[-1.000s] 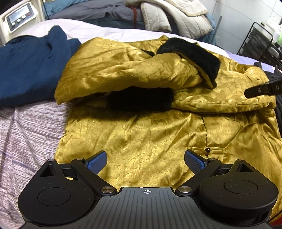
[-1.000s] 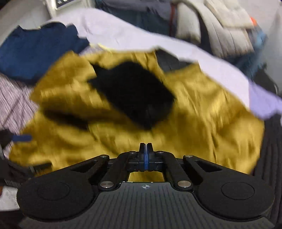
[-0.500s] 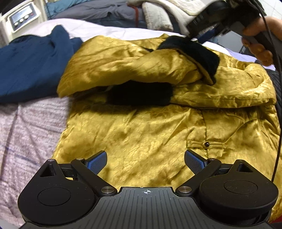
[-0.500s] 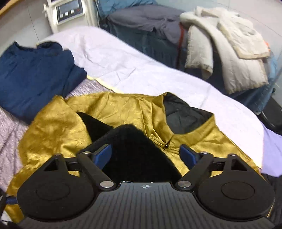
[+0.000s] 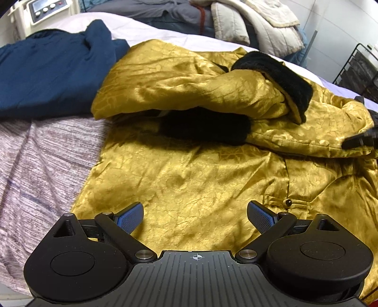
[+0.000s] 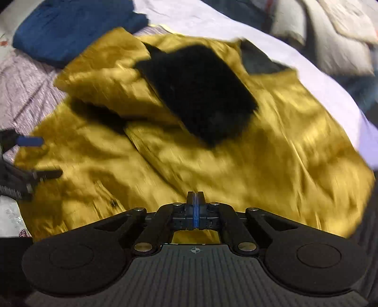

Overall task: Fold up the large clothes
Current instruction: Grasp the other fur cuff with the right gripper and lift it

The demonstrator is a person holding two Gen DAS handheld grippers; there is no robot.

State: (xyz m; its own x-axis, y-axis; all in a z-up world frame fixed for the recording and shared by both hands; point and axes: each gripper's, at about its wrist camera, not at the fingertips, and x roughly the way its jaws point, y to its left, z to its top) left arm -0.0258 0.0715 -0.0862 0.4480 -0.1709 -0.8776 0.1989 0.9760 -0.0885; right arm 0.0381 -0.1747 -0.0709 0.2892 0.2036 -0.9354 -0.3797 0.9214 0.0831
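Bedding (image 5: 42, 151) carries gold jacket (image 5: 189, 184); left fingers (image 5: 131, 216) spread empty, right fingers (image 6: 200, 200) pressed together empty.

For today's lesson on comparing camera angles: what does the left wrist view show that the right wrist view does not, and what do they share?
Only the left wrist view shows the control panel, the wire rack and the jacket's knot button sharply, with the left gripper open. Only the right wrist view shows the right gripper shut, pads together. Both show the gold jacket with black fur cuffs and the blue garment on the bed.
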